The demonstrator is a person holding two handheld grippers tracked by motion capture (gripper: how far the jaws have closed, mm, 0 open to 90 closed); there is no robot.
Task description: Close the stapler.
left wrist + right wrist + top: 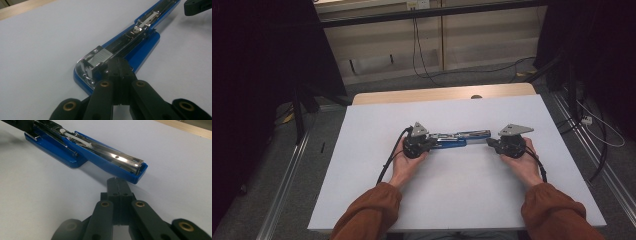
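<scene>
Stapler (457, 138), blue and swung fully open, lies flat across the middle of the white surface (452, 200). Left gripper (119, 65), jaws pressed together and empty, touches its left end. Right gripper (117, 184), likewise closed on nothing, sits just beside its right end.

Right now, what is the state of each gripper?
Left gripper: closed, holding nothing, tips at the stapler.
Right gripper: closed, empty.
</scene>
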